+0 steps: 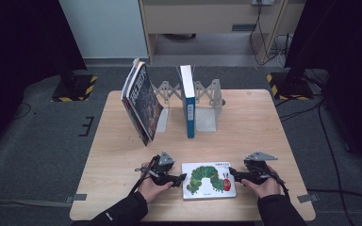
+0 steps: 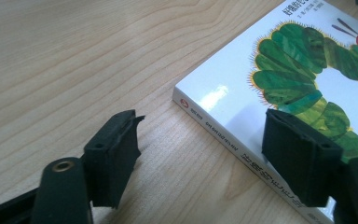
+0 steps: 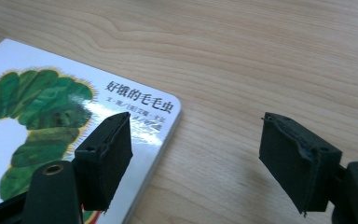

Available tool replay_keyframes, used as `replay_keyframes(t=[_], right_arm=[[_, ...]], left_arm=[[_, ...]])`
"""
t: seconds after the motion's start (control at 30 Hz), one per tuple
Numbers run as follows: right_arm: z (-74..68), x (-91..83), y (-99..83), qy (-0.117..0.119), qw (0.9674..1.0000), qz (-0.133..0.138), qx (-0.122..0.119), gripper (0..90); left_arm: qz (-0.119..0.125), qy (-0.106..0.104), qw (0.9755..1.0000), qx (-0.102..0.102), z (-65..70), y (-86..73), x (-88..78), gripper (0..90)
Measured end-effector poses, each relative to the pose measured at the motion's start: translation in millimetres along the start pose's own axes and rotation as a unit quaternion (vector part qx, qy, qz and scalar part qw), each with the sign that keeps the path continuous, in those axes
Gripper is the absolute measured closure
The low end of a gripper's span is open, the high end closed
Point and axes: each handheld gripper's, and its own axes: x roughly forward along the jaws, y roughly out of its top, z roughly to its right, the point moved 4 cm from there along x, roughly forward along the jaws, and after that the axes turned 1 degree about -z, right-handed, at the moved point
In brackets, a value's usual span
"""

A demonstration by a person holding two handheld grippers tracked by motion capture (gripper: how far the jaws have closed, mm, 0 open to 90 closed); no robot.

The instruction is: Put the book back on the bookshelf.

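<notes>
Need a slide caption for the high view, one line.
Two open hand-held grippers, left and right, flank a caterpillar picture book lying flat on a wooden table, with upright books behind.

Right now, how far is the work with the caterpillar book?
Two books and already stand at the rack. The caterpillar book still lies flat on the table. Left gripper and right gripper flank it, open. Gripping, lifting and shelving remain.

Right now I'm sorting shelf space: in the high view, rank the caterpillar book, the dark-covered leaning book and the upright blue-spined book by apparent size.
1. Dark-covered leaning book
2. Caterpillar book, a close second though nearer the camera
3. Blue-spined book, seen edge-on, so unsure
</notes>
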Motion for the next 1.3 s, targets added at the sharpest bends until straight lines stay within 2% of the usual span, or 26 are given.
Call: replay_keyframes(t=[0.1,0.23,0.33,0.73,1.03,1.3], right_arm=[[-5.5,2.5,-0.4,0.009,0.9999,-0.004,0.002,26.0],[-10.5,5.0,-0.5,0.021,0.9997,-0.008,0.004,26.9],[-11.8,6.3,-2.0,0.024,0.9996,-0.013,0.003,27.4],[-19.5,10.7,-6.7,0.039,0.9988,-0.029,0.006,30.5],[-21.3,12.1,-7.6,0.044,0.9986,-0.024,0.014,30.8],[-23.9,11.6,-7.1,0.058,0.9977,-0.028,0.021,36.2]], left_arm=[[0.008,0.001,1.0000,-0.001,-0.9,-1.5,1.4,21.5],[0.022,-0.004,0.9997,-0.002,-0.3,-3.0,3.5,21.2],[0.038,-0.015,0.9990,-0.019,-0.7,-5.8,7.3,19.1],[0.039,-0.012,0.9990,-0.021,0.0,-6.0,7.4,19.1],[0.038,-0.013,0.9990,-0.020,0.2,-5.8,7.7,18.7],[0.031,-0.012,0.9994,-0.014,4.1,-6.0,9.1,10.4]])
